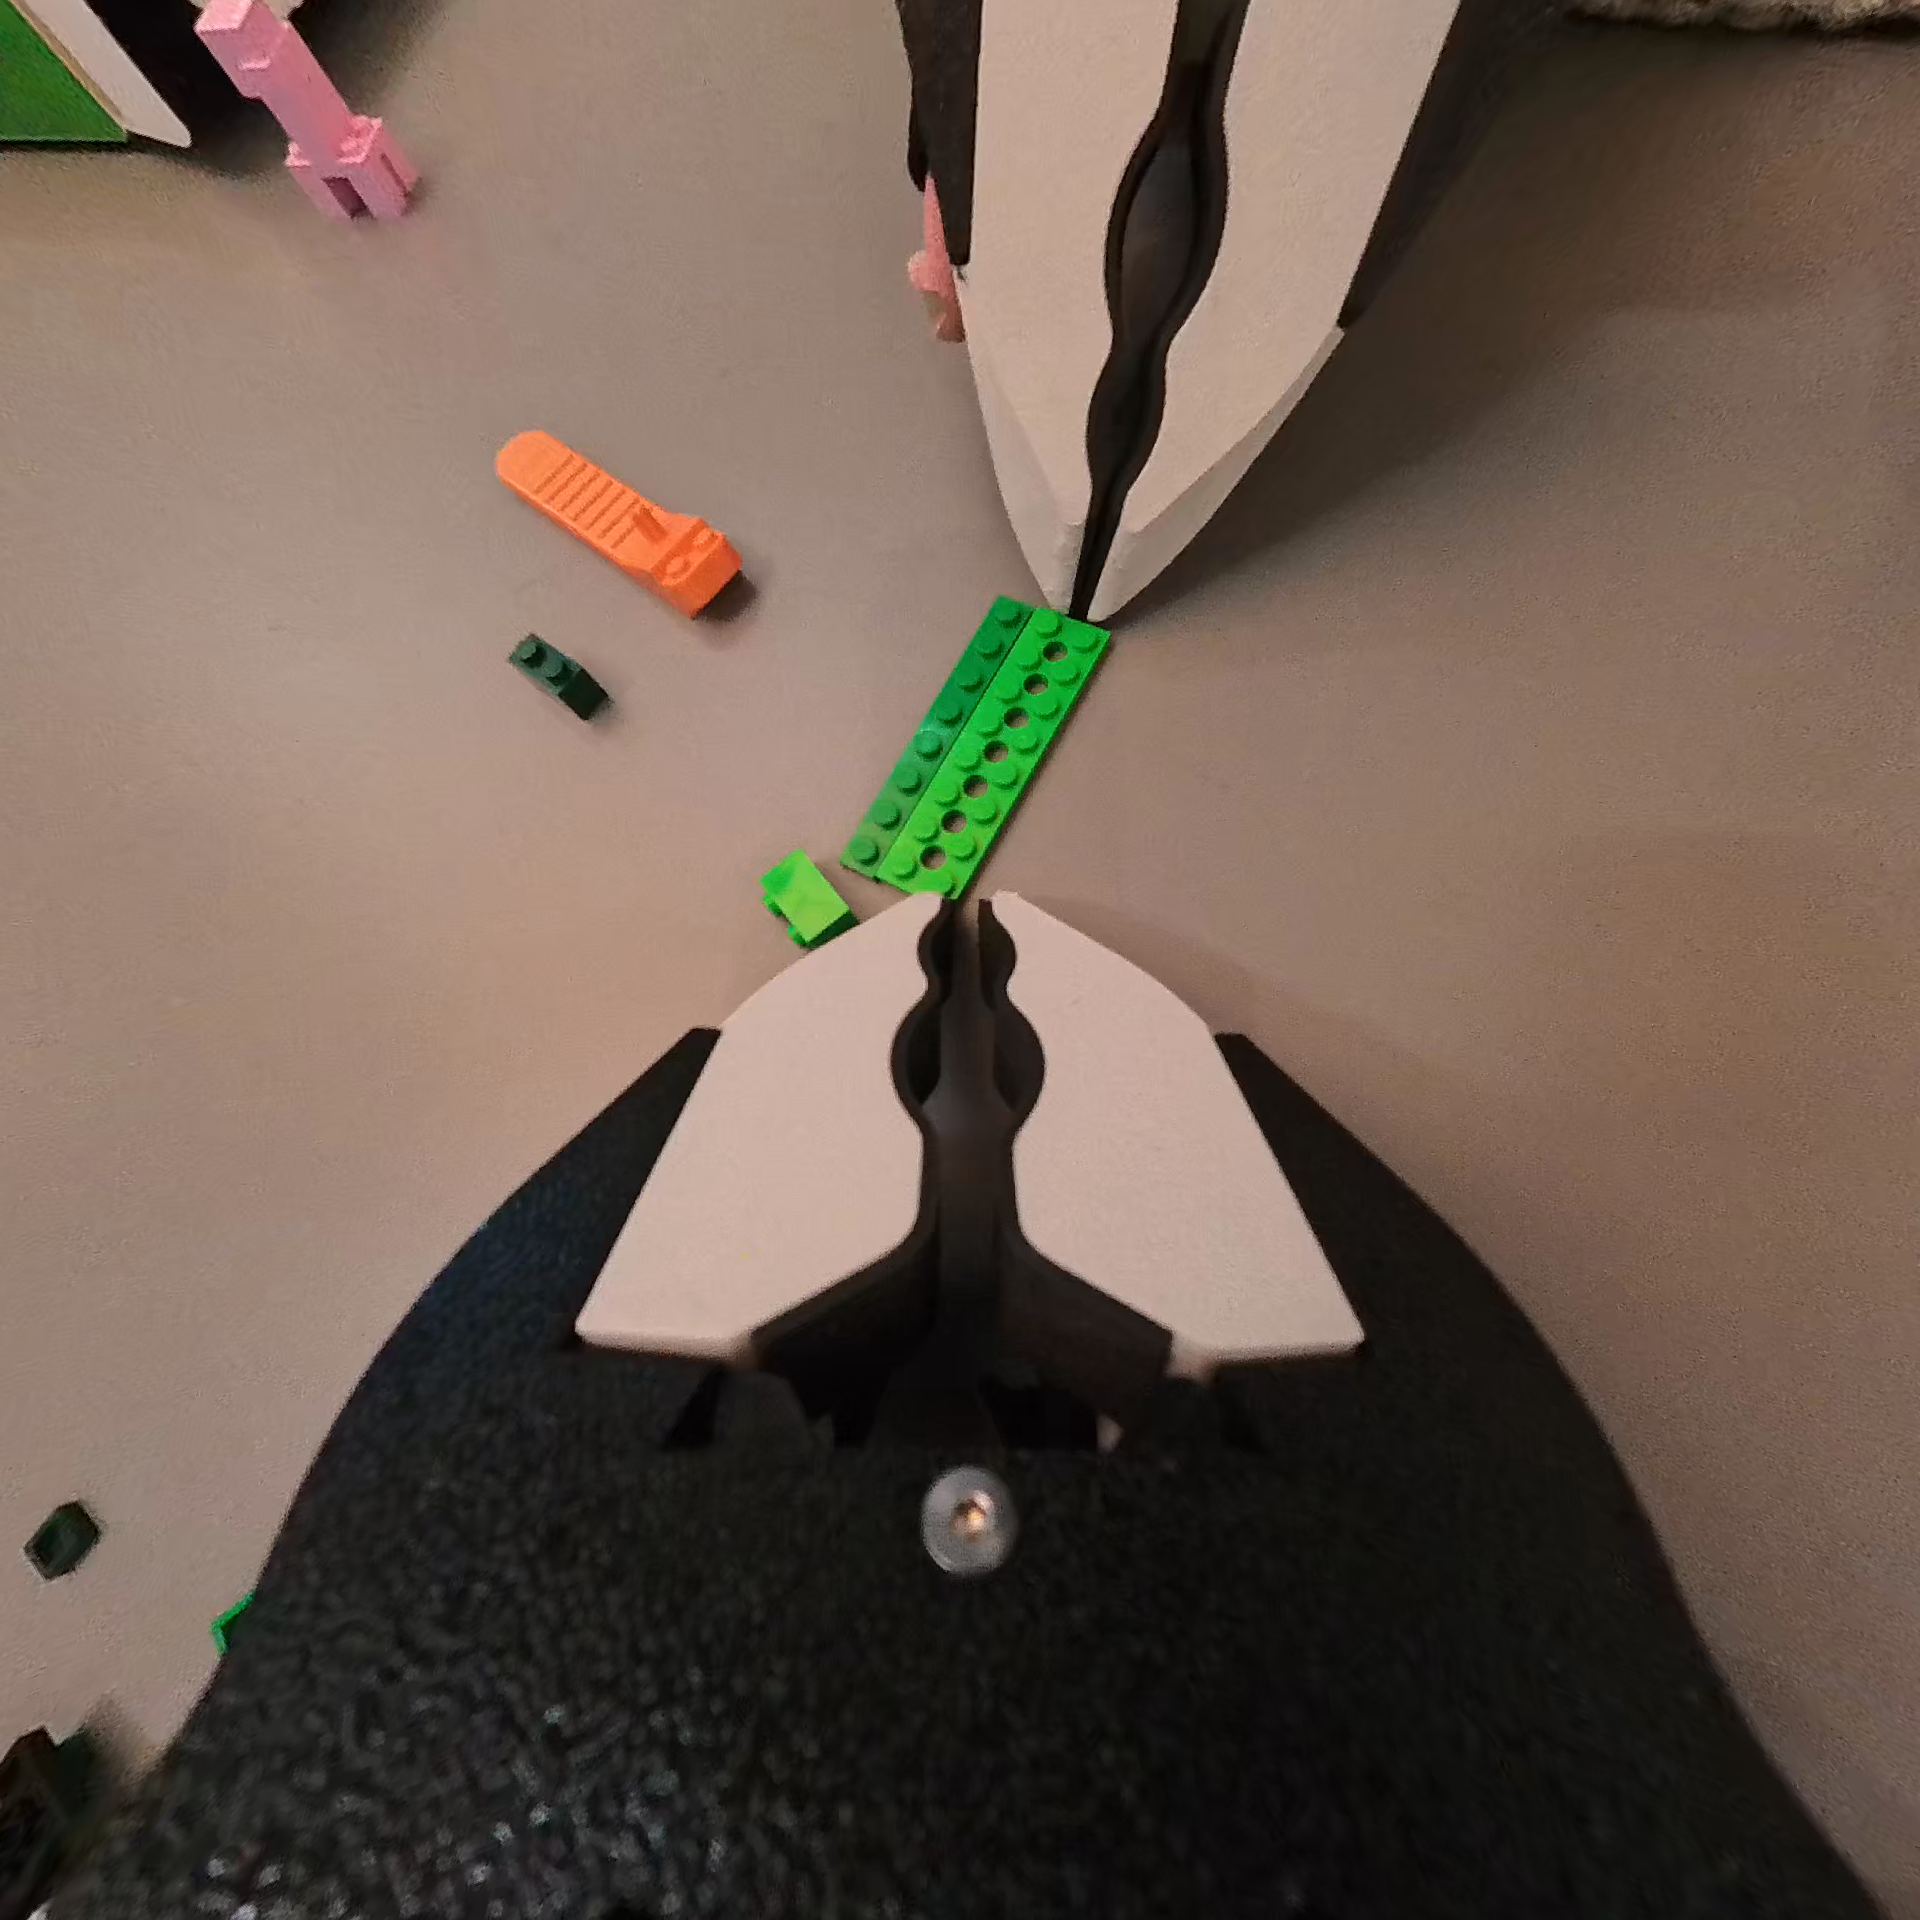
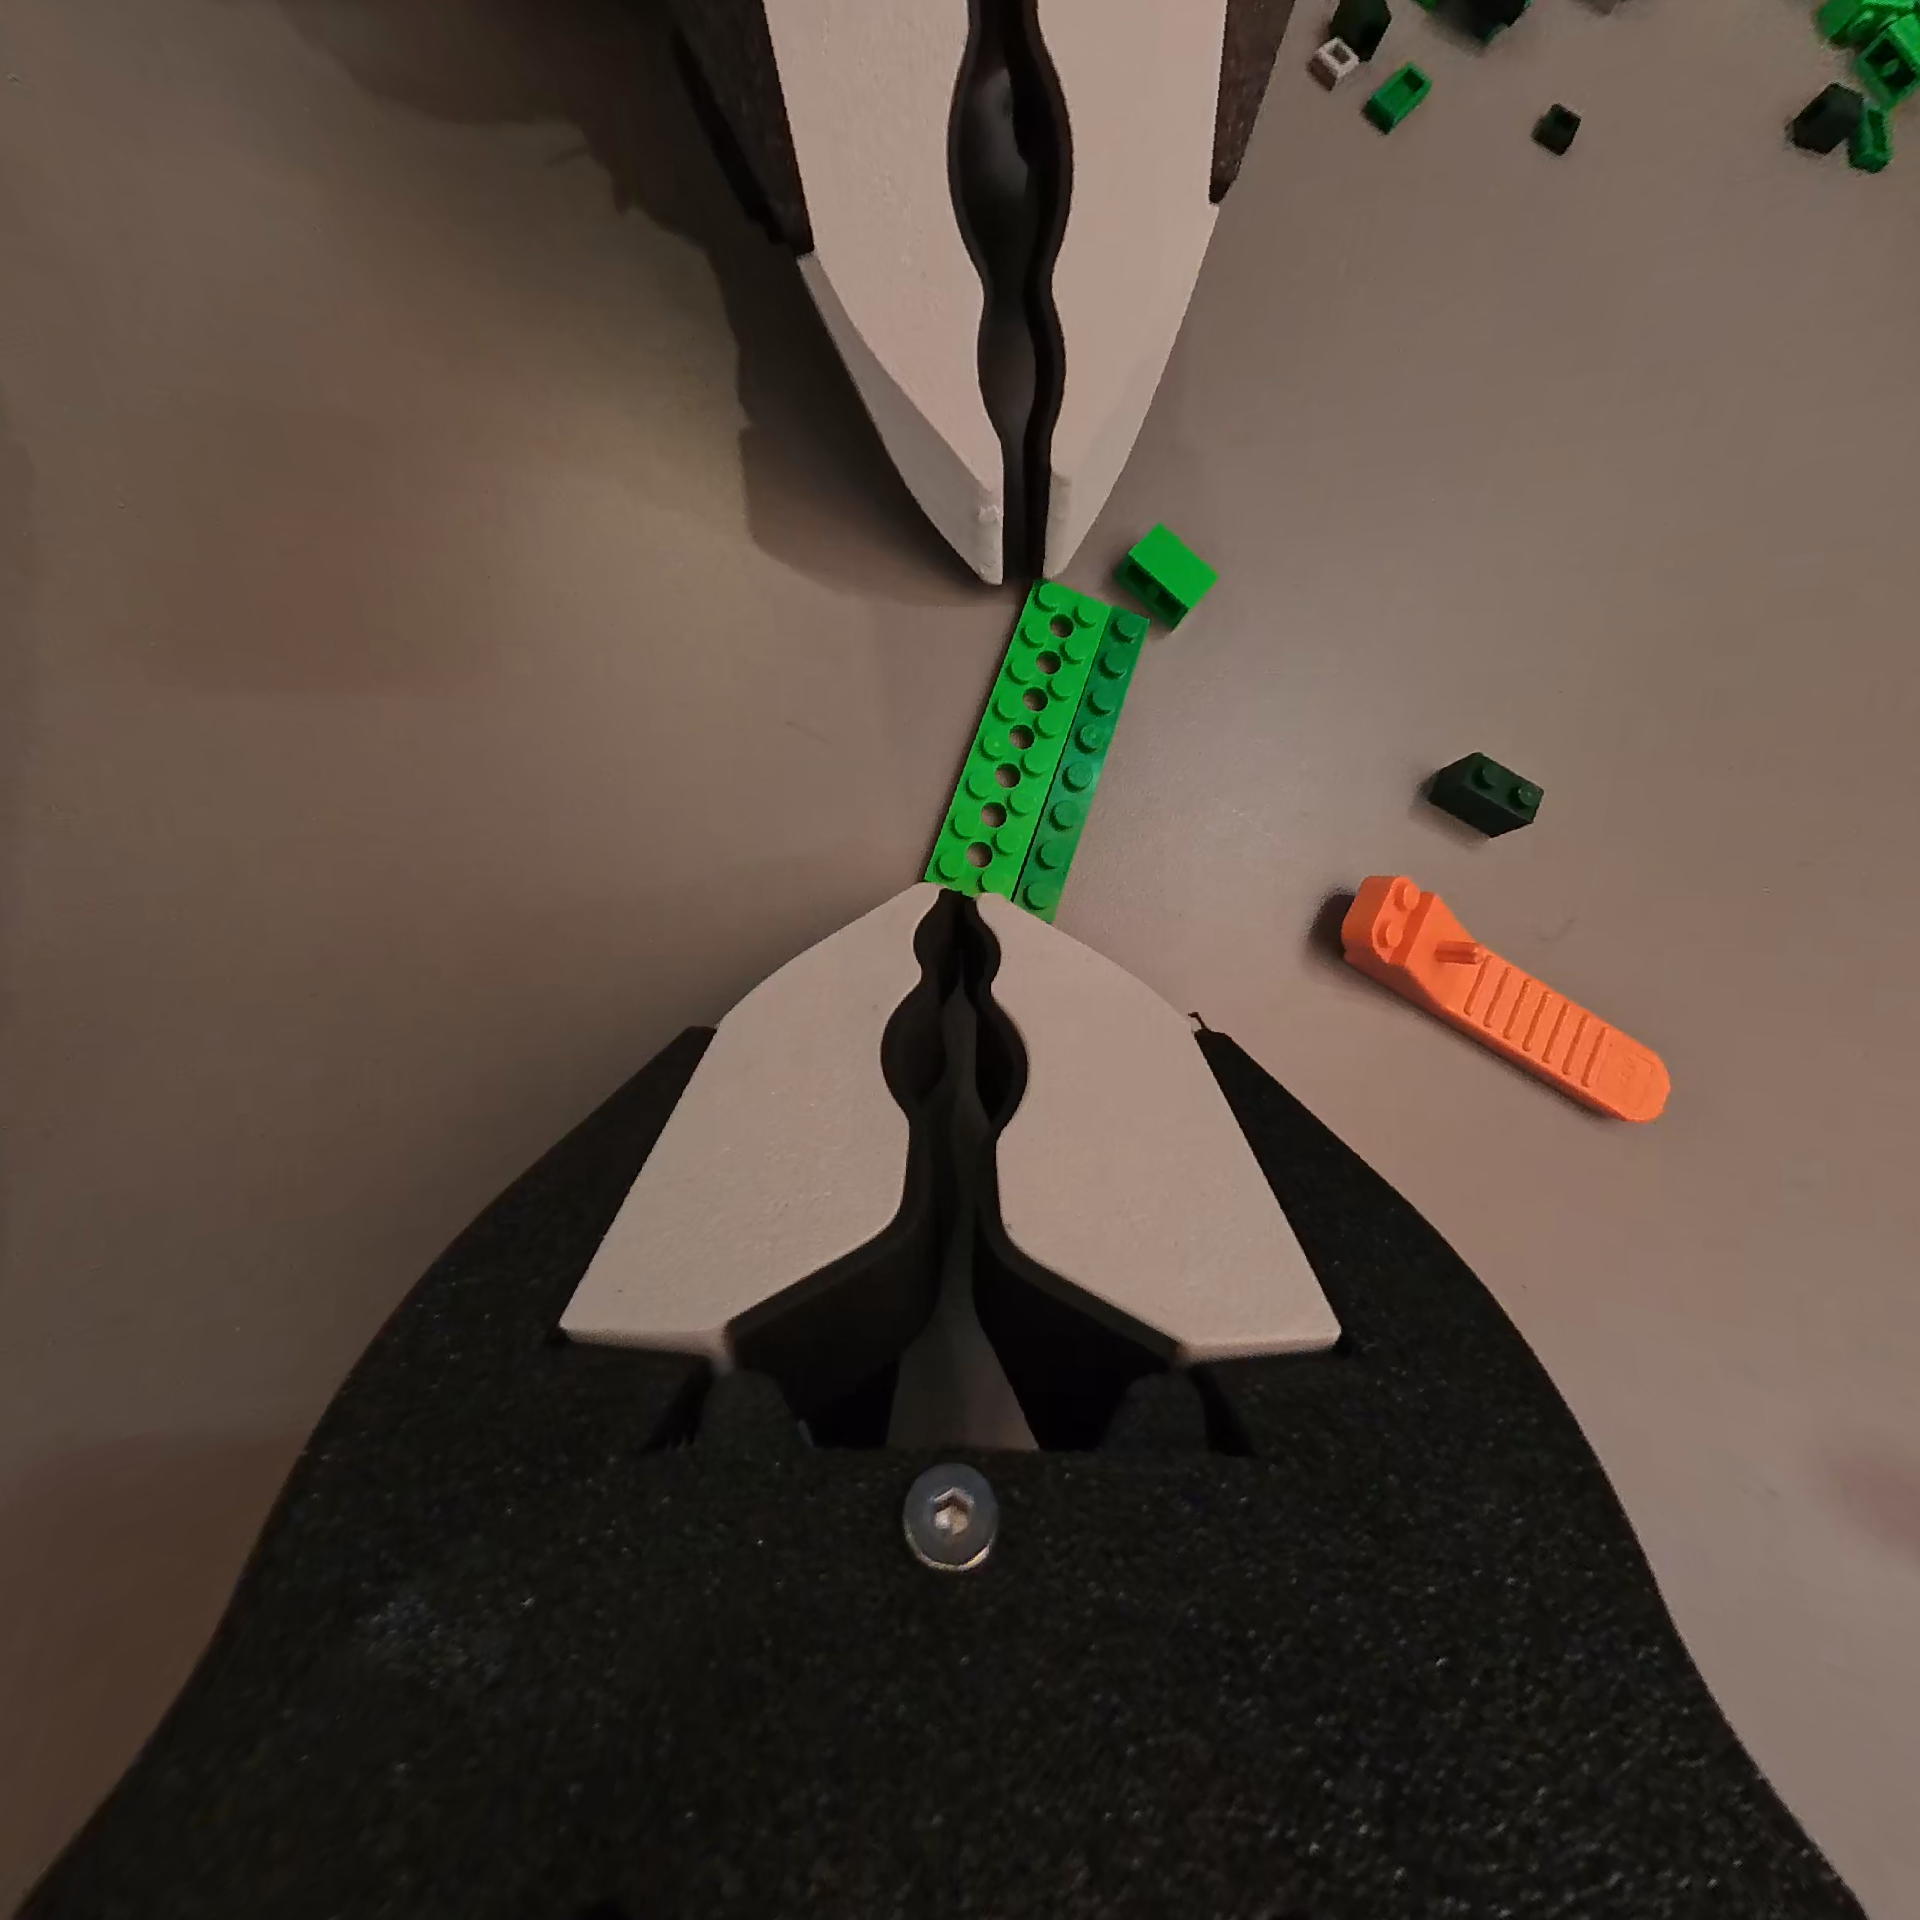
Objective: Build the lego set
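Landmark: we take the bright green holed plate as reference; it lies flat on the table, a darker green strip flush along one long side.

Risk: we judge that uneven end pressure could skew the plates apart or tip them up, since nothing visibly locks them.

Second risk: the small green brick, just beside the plate's end, could be knocked away.

Left gripper: jaws nearly closed, a narrow slit only; tips at one end of the plate, gripping nothing we can see.

Right gripper: fingers pressed together, tips touching the opposite end.

Orange separator: well apart, on the strip's side.

Dark green brick: near the separator.
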A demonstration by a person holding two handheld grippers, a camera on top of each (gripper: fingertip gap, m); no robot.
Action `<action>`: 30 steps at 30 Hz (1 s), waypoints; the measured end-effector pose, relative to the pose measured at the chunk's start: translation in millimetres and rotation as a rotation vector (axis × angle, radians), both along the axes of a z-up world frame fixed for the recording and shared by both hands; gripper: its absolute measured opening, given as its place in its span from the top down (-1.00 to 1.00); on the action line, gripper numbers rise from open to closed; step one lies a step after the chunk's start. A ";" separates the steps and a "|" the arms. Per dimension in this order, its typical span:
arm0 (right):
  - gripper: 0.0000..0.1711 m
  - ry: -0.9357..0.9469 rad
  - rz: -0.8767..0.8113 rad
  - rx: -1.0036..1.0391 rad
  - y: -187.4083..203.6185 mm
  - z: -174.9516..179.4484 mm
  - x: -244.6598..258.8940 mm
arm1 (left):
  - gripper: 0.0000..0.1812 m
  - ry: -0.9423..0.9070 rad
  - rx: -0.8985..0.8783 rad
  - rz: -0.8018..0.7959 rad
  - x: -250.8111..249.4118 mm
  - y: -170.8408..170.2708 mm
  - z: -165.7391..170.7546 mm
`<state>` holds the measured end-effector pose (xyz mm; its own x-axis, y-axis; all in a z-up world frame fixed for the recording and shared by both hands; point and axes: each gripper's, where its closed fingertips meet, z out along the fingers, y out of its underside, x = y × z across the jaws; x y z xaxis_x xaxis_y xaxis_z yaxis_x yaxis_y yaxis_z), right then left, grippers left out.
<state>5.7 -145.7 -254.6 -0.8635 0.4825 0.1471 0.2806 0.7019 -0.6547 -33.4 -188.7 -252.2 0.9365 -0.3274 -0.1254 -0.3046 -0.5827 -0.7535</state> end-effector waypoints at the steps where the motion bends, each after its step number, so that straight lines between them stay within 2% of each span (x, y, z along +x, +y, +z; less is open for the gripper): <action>1: 1.00 -0.001 0.001 0.001 0.1 0.1 0.2 | 0.96 0.000 0.000 -0.001 0.0 0.0 0.0; 9: 1.00 0.010 -0.036 -0.110 10.6 19.6 -3.4 | 1.00 -0.039 0.071 -0.005 0.2 -2.0 11.6; 18: 1.00 0.025 -0.017 -0.049 8.9 8.7 -3.6 | 1.00 -0.039 0.077 0.005 -2.9 -2.8 12.1; 30: 0.92 -0.040 0.017 -0.082 2.5 5.7 4.8 | 1.00 -0.048 0.074 -0.002 -2.2 -3.2 11.5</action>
